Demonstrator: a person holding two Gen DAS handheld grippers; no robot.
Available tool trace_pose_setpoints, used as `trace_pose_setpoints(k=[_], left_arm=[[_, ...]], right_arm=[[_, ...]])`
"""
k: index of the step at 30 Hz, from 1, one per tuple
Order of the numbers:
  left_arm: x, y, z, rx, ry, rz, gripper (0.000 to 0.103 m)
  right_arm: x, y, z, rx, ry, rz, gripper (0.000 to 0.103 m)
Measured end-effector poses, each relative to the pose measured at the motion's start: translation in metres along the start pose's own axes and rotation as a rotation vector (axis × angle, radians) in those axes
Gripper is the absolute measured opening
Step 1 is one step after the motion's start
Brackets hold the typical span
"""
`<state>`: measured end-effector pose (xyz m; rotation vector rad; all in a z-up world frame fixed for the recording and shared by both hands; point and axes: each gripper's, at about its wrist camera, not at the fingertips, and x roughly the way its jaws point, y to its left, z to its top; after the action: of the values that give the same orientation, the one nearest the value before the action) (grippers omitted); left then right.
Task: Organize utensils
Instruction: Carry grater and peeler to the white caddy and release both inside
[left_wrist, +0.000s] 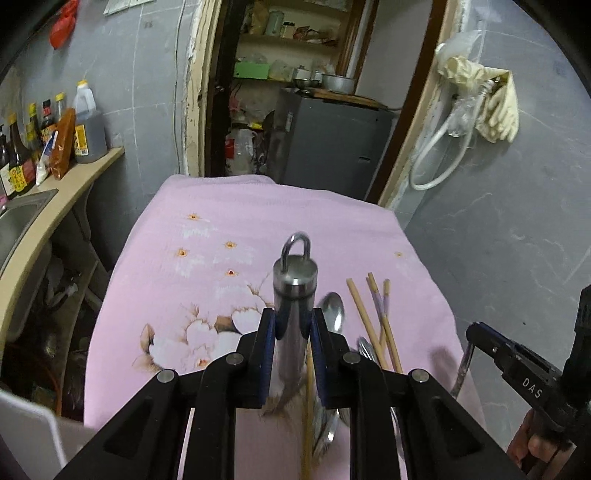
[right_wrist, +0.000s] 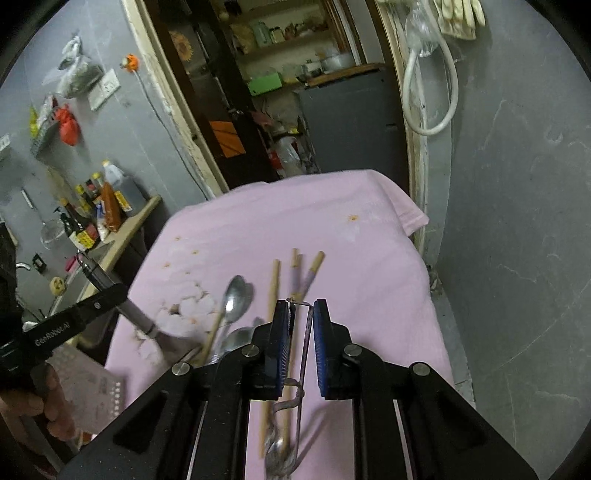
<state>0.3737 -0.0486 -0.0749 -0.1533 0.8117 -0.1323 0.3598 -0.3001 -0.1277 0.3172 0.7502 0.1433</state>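
The left gripper (left_wrist: 293, 325) has its blue ribbed jaws pinching a round polished steel handle (left_wrist: 293, 295), smooth, capped and topped with a hanging loop, upright above the middle of the worktop (left_wrist: 221, 221). The right gripper (right_wrist: 301, 321) pinches a thin bent wire handle (right_wrist: 304, 339) whose lower end blurs out of reading. Below them, on a soft pink flower-printed cloth, lie a shiny oval spoon (left_wrist: 333, 312) and slim pale wooden chopsticks (left_wrist: 364, 314), two with lilac bands, spread just right of the spoon. Far left, sauce bottles (left_wrist: 22, 147) crowd a beige counter beside a steel sink.
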Motion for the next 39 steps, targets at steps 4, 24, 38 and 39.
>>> trace_pose_setpoints(k=[4,24,38,39], left_arm=[[-0.021,0.001,-0.002,0.007,-0.013,-0.025,0.018],[-0.195,0.066,0.024,0.040,-0.229,-0.017,0.018],[-0.232,0.126,-0.002,-0.070,-0.266,0.049,0.018],[-0.228,0.130,-0.005,-0.085,-0.255,0.045,0.018]], right_arm=[[-0.029,0.007,-0.006,-0.028,-0.042,0.006,0.012],[-0.136,0.171,0.035,-0.199,-0.309,0.266,0.012],[-0.112,0.266,0.004,-0.357,-0.273,0.383,0.012],[-0.109,0.270,0.001,-0.368,-0.268,0.377,0.012]])
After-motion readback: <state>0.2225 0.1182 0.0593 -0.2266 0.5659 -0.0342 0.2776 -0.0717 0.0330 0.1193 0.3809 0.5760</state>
